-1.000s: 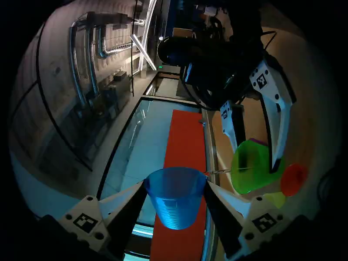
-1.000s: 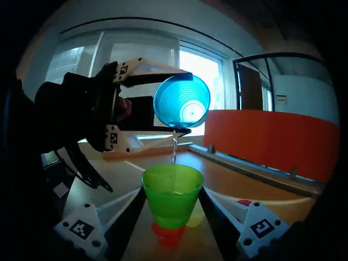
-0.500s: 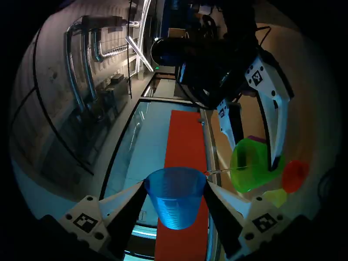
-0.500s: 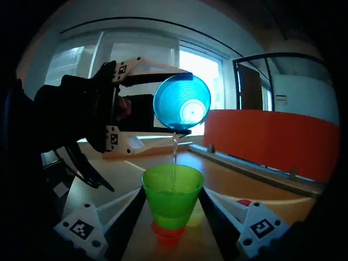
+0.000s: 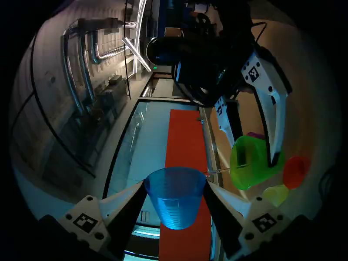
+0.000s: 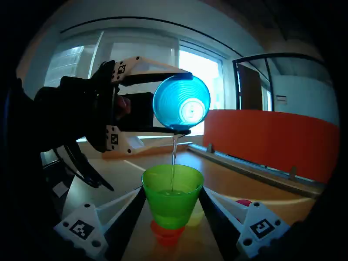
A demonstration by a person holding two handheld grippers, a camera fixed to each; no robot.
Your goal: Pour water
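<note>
My left gripper [image 5: 175,198] is shut on a blue cup [image 5: 175,198], which is tipped on its side. In the right gripper view that blue cup [image 6: 181,102] hangs above, mouth toward the camera, and a thin stream of water [image 6: 173,152] falls from its rim. My right gripper [image 6: 172,202] is shut on a green cup [image 6: 172,198], held upright under the stream with water in its lower part. The left gripper view has the green cup [image 5: 250,162] at the right, between the right gripper's white fingers [image 5: 275,126].
An orange cup [image 6: 166,229] and a yellow cup [image 6: 195,215] stand on the wooden table [image 6: 235,185] under the green one. An orange partition [image 6: 278,139] runs along the table's far edge. A gloved hand [image 6: 74,115] holds the left gripper. A pink object [image 6: 243,202] lies at the right.
The stream keeps falling and the water in the green cup has risen a little. The blue cup has tipped slightly further. Both grippers have hardly shifted.
</note>
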